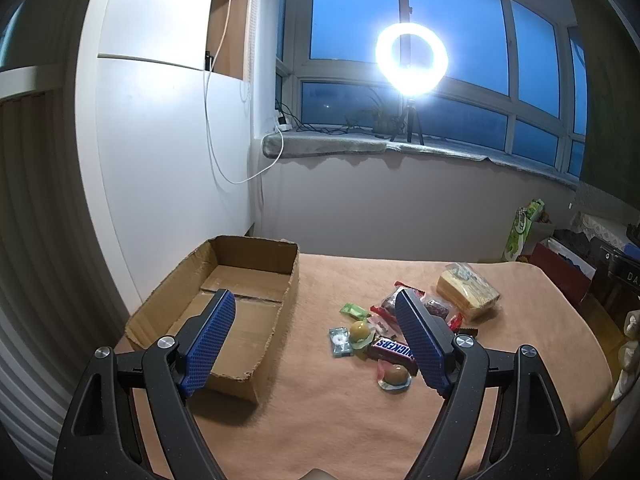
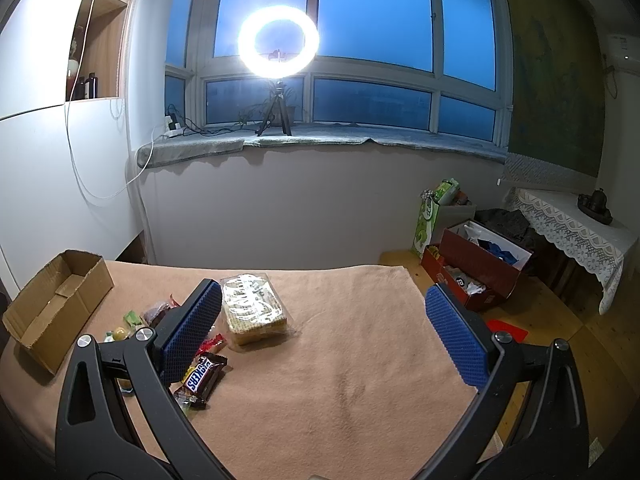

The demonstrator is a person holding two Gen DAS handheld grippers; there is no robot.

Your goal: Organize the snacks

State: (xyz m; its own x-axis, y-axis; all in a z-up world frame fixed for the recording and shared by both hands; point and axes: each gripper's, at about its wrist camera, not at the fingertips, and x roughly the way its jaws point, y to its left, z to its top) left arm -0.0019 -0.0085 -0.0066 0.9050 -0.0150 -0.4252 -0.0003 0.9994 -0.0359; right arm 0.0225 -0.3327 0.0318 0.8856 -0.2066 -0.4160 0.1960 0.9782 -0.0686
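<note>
An empty cardboard box [image 1: 240, 280] sits at the left of the peach-covered table [image 1: 340, 408]; it also shows far left in the right wrist view [image 2: 56, 308]. Snacks lie in a loose pile: a Snickers bar [image 1: 390, 349] [image 2: 202, 374], a clear pack of wafers [image 1: 468, 290] [image 2: 254, 308], two round wrapped sweets [image 1: 360, 331] [image 1: 395, 376], a green candy [image 1: 354, 311] and dark-red wrapped ones [image 1: 436, 308]. My left gripper [image 1: 316, 304] is open and empty above the table between box and pile. My right gripper [image 2: 324, 300] is open and empty, right of the pile.
A ring light on a tripod [image 2: 278, 44] stands on the window sill behind the table. A white cabinet [image 1: 168, 140] is at the left. Red boxes and bags [image 2: 476, 268] stand on the wooden floor at the right, beside a lace-covered side table [image 2: 576, 220].
</note>
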